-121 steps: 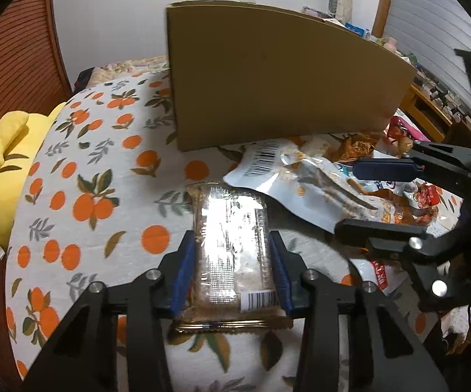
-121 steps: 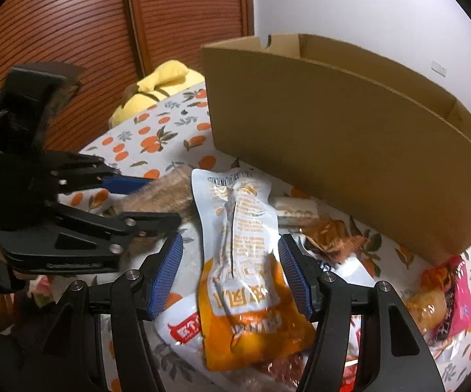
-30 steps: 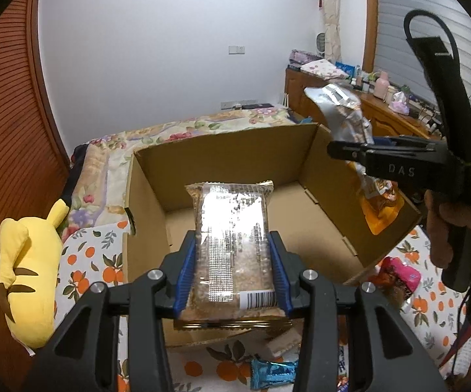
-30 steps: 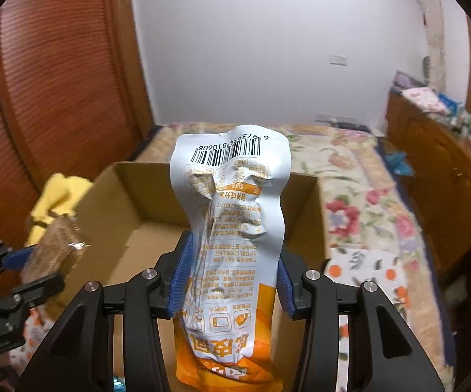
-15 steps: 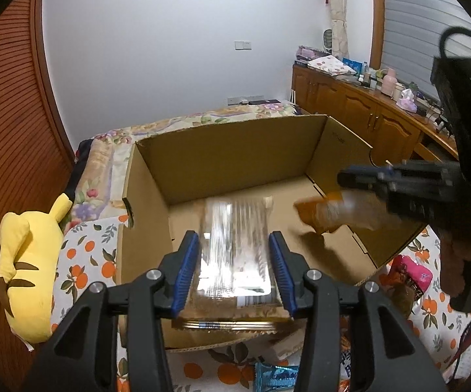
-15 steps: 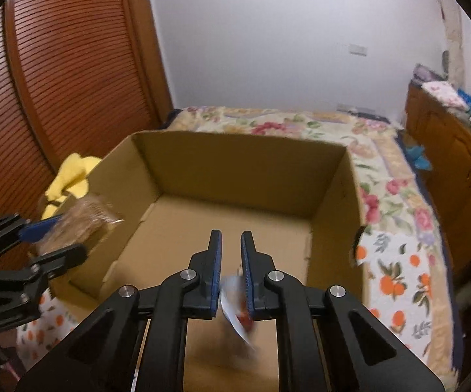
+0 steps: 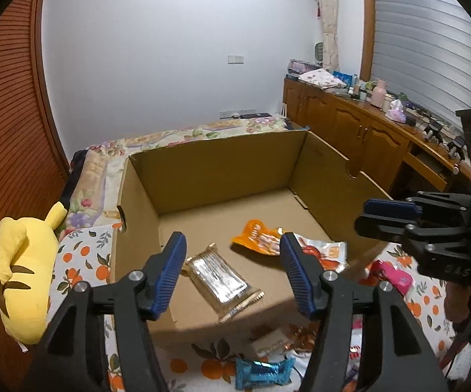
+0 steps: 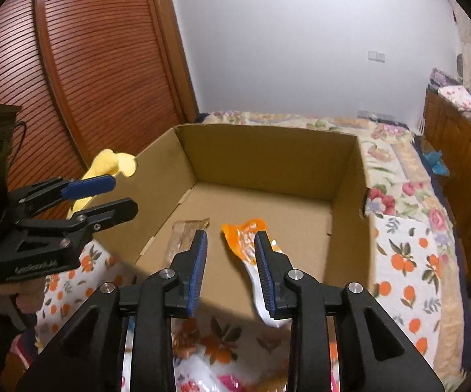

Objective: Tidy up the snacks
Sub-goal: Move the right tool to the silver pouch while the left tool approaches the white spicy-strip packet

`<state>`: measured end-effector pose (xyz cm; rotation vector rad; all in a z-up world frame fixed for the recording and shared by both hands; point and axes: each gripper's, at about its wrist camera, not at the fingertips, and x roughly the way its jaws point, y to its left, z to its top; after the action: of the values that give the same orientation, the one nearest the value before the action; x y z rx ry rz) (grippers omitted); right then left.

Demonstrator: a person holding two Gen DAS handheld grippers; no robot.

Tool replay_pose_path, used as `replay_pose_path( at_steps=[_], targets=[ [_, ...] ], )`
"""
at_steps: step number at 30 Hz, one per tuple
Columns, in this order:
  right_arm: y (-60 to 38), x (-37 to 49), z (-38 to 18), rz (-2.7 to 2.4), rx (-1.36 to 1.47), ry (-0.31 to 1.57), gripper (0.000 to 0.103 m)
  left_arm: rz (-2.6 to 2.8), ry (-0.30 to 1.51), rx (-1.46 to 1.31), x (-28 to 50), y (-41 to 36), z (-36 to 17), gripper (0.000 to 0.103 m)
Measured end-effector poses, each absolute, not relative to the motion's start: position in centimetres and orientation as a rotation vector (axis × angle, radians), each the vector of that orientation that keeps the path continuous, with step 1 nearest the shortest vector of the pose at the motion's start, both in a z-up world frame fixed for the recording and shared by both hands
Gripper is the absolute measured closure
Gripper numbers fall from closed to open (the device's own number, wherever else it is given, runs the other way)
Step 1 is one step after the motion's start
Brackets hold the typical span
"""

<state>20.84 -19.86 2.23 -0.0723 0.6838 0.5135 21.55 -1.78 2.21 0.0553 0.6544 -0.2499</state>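
Note:
An open cardboard box stands on the orange-print bedspread; it also shows in the right wrist view. On its floor lie a clear-wrapped brown snack bar and an orange-and-white pouch. My left gripper is open and empty above the box's near edge. My right gripper is open and empty, also over the near edge. Each gripper shows in the other's view: the right one, the left one.
Loose snacks lie on the bedspread in front of the box: a blue packet, a pink packet, and others. A yellow plush toy lies left of the box. Wooden cabinets line the right wall.
Both grippers have opened and let go. The snack bar and the orange pouch have dropped to the box floor. The right gripper's jaws went from nearly closed to apart.

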Motion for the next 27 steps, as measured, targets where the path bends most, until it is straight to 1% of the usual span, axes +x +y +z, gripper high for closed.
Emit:
replay_pose_path(
  at_steps=[3, 4, 6, 7, 12, 18, 23, 27],
  targets=[
    [-21.0, 18.6, 2.4, 0.516, -0.089, 0.661, 0.069, -0.272, 0.64, 0.056, 20.0, -2.0, 2.2, 0.04],
    [-21.6, 17.7, 2.4, 0.514, -0.093, 0.654, 0.069, -0.278, 0.636, 0.054, 19.5, -2.0, 2.2, 0.038],
    [-22.7, 16.3, 2.3, 0.504, -0.092, 0.641, 0.065, -0.295, 0.621, 0.044, 18.2, -2.1, 2.2, 0.031],
    [-23.4, 15.7, 2.1, 0.498, -0.094, 0.637, 0.065, -0.302, 0.614, 0.042, 17.8, -2.2, 2.2, 0.03],
    [-25.8, 13.2, 0.8, 0.454, -0.112, 0.641, 0.058, -0.343, 0.593, 0.041, 14.9, -2.9, 2.1, 0.029],
    [-27.5, 12.4, -2.5, 0.395, -0.136, 0.684, 0.053, -0.39, 0.607, 0.046, 12.4, -4.1, 0.7, 0.029],
    [-28.6, 13.0, -5.2, 0.364, -0.146, 0.727, 0.052, -0.407, 0.637, 0.067, 10.6, -5.2, -1.7, 0.029],
    [-29.2, 13.8, -6.4, 0.353, -0.13, 0.753, 0.052, -0.418, 0.664, 0.075, 9.6, -6.2, -3.3, 0.029]
  ],
)
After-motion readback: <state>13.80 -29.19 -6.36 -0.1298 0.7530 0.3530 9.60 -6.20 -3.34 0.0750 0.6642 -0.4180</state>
